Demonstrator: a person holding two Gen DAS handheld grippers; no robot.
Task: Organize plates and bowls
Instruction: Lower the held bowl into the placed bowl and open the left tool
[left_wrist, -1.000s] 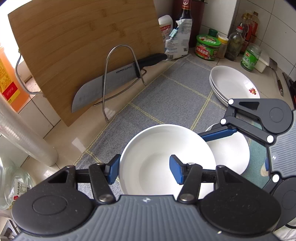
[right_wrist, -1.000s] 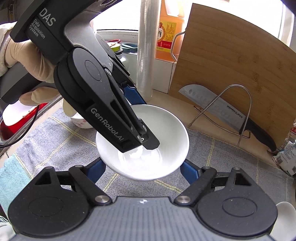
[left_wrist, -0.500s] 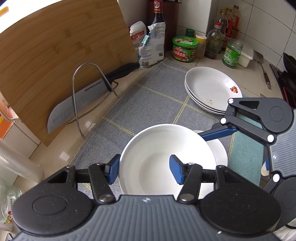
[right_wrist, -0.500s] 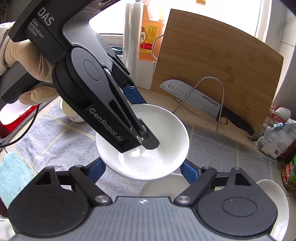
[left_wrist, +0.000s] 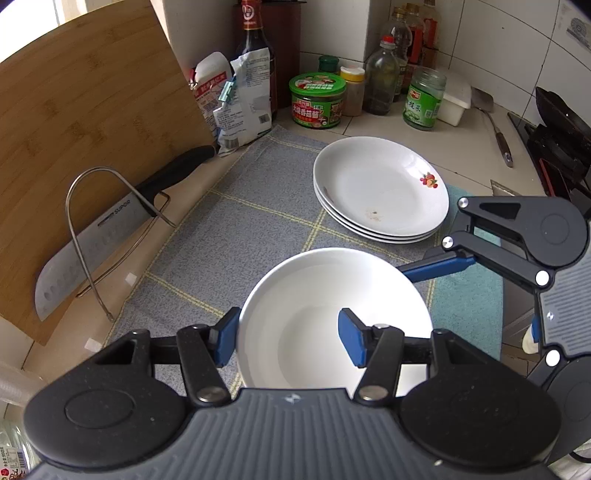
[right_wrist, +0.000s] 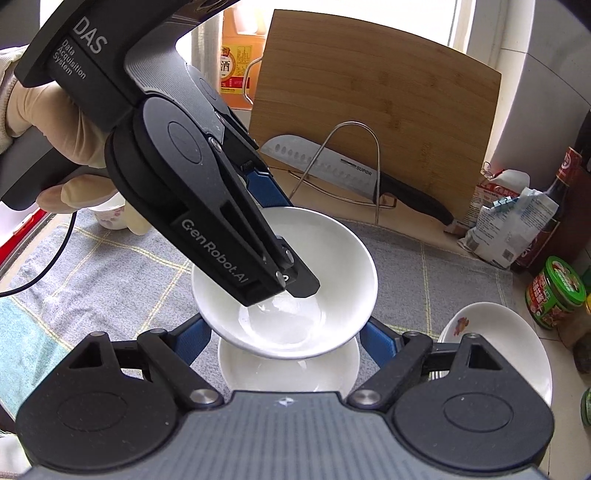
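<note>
white bowl (left_wrist: 332, 314) is lifted above the grey checked cloth (left_wrist: 258, 206), with a second white bowl (right_wrist: 288, 373) directly under it on the cloth. left gripper (left_wrist: 288, 338) is clenched on its rim, one blue pad inside and one outside. right gripper (right_wrist: 284, 334) has its blue fingers on both sides of the same bowl, but i cannot tell if they press it. stack of plates (left_wrist: 380, 188) lies near, beside the jars.
</note>
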